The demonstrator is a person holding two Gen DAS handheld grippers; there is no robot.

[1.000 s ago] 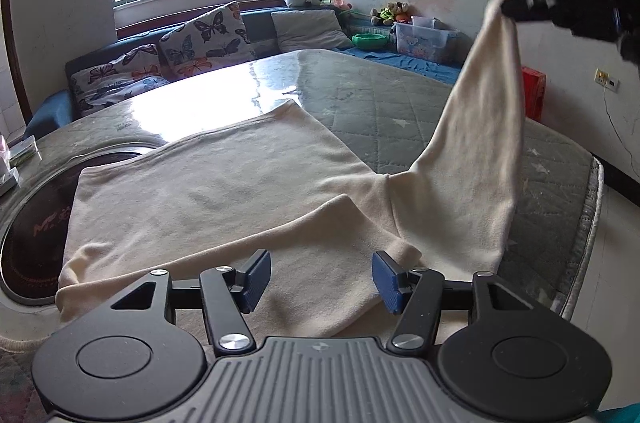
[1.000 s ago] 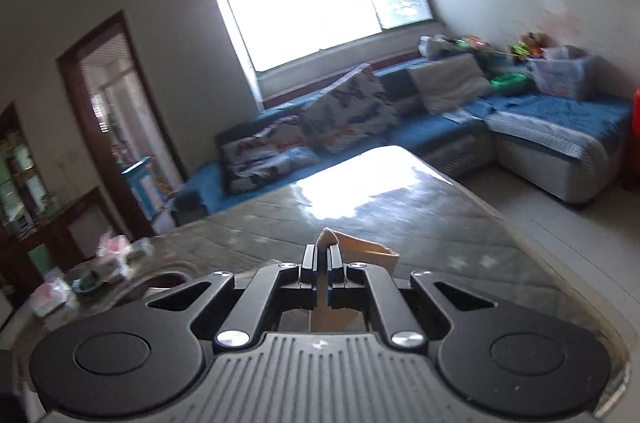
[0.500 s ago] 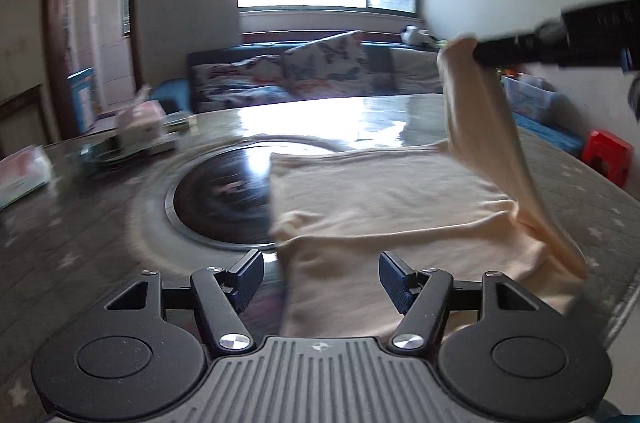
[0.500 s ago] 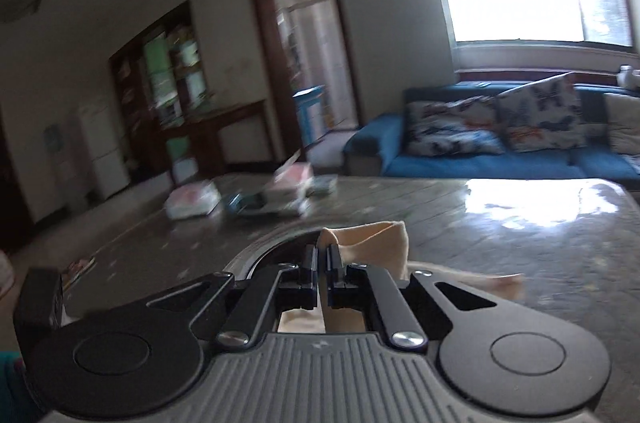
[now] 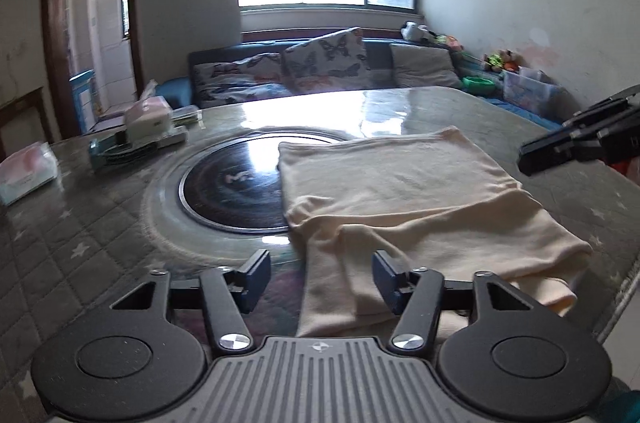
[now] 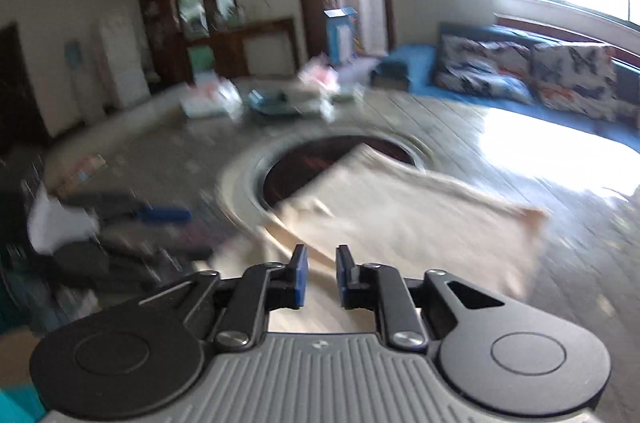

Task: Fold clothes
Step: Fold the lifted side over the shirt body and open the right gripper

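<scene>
The left gripper [image 5: 320, 279] is hovering low over the near edge of the table [image 5: 80, 223], its jaws apart and closing, with a fold of the cream garment [image 5: 400, 191] lying loosely between the blue pads [image 5: 256, 279], not pinched. Just ahead of it the garment is lying flat on the table, folded over itself, one corner overlapping the dark round inset [image 5: 232, 187]. Off to its right the right gripper [image 5: 532, 159] is hanging above the cloth's edge. In its own blurred view that right gripper [image 6: 322, 275] is opening, a narrow gap showing between the pads with nothing gripped; the garment [image 6: 400, 215] is spreading below and beyond it. Further left, tissue packs [image 5: 28, 171] are sitting on the table.
</scene>
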